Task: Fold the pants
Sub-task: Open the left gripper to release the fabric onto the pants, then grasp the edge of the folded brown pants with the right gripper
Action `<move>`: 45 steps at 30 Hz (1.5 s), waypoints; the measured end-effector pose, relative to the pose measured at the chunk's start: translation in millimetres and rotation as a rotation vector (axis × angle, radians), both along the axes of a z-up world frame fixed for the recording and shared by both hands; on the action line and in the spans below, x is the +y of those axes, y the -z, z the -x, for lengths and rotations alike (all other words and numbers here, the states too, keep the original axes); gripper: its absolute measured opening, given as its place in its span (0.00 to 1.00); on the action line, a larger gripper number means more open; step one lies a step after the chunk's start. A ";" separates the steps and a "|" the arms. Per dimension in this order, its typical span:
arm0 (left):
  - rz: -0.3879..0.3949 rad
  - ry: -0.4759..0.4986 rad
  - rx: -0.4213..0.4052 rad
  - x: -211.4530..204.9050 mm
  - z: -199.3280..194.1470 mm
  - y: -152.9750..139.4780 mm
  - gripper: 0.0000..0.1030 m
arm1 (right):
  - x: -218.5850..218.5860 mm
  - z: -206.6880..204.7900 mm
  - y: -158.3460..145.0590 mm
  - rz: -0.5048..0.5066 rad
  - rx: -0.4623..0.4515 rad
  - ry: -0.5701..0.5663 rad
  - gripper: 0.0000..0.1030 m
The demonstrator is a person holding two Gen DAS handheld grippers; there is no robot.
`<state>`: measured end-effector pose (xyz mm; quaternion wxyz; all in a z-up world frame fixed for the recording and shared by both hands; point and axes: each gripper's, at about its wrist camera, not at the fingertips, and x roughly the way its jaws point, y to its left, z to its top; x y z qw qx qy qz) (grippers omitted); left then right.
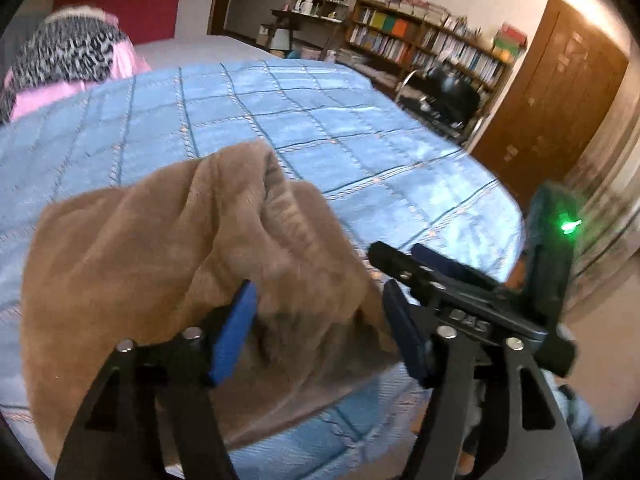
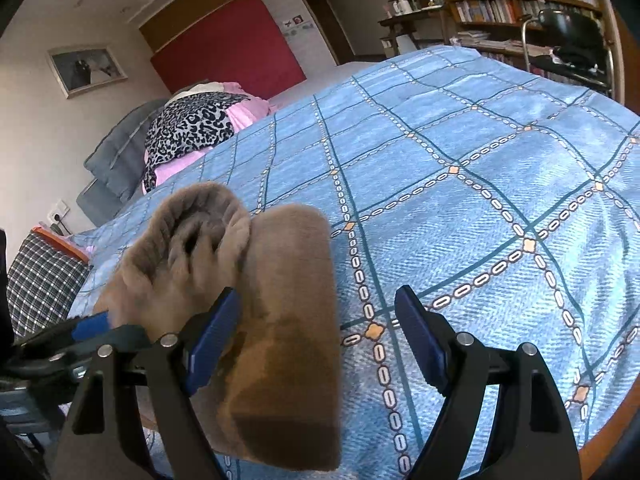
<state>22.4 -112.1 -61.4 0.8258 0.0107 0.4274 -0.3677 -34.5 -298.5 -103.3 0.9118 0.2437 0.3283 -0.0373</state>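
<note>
Behind pants (image 2: 256, 300), leopard-print cushion (image 2: 192, 128)

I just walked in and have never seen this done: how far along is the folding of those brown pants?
The brown pants lie on the blue bedspread as a thick, doubled-over bundle, so at least one fold looks done. Both tools stand open: the left tool over the bundle, the right tool beside it, neither gripping. One end still bunches up, so tidying, perhaps a last fold, seems left.

Pants (image 2: 280, 320) on bedspread (image 2: 480, 184), pillows (image 2: 192, 124) behind.
</note>
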 end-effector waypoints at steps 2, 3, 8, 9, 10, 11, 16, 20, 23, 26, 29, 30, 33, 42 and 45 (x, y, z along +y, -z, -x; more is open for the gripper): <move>0.031 0.017 0.013 1.9 2.7 -2.9 0.75 | -1.7 1.2 -1.2 0.003 -0.002 0.005 0.77; 0.043 0.023 0.007 5.1 5.2 -5.6 0.77 | -2.2 1.1 -2.1 0.002 -0.004 0.006 0.77; 0.064 -0.036 -0.022 28.8 6.2 -16.9 0.77 | 2.8 3.0 -11.1 -0.033 -0.038 -0.038 0.77; 0.071 -0.062 -0.025 37.7 4.0 -19.0 0.77 | 6.5 2.1 -13.6 -0.037 -0.047 -0.058 0.77; 0.074 -0.084 -0.028 44.8 2.3 -21.1 0.77 | 10.5 1.0 -15.7 -0.038 -0.053 -0.076 0.77; 0.077 -0.119 -0.032 55.3 -0.3 -22.5 0.77 | 15.0 -1.3 -17.8 -0.042 -0.059 -0.096 0.77; 0.078 -0.287 -0.023 108.2 -15.8 -21.9 0.78 | 32.4 -7.8 -21.1 -0.144 -0.087 -0.210 0.82; 0.081 -0.393 0.005 143.5 -26.4 -15.0 0.78 | 45.6 -14.9 -16.0 -0.179 -0.055 -0.248 0.85; 0.100 -0.449 0.033 161.6 -34.5 -9.2 0.79 | 57.1 -26.1 -6.4 -0.163 0.011 -0.260 0.85; 0.105 -0.474 0.043 171.3 -38.8 -3.7 0.81 | 66.5 -34.1 0.4 -0.142 0.061 -0.258 0.85; 0.097 -0.473 0.052 171.6 -42.4 3.3 0.81 | 72.3 -41.7 3.4 -0.132 0.090 -0.244 0.86; 0.094 -0.470 0.056 171.0 -44.1 5.9 0.81 | 73.0 -43.2 3.6 -0.133 0.093 -0.240 0.86; 0.072 -0.465 0.056 166.7 -45.8 13.2 0.82 | 77.5 -44.9 2.3 -0.081 0.117 -0.229 0.60; 0.074 -0.476 0.053 169.8 -54.0 15.5 0.82 | 68.4 -20.9 -36.6 -0.053 -0.008 -0.239 0.31; 0.091 -0.449 0.030 161.2 -53.9 9.2 0.82 | 60.7 -12.1 -48.7 -0.029 -0.022 -0.220 0.30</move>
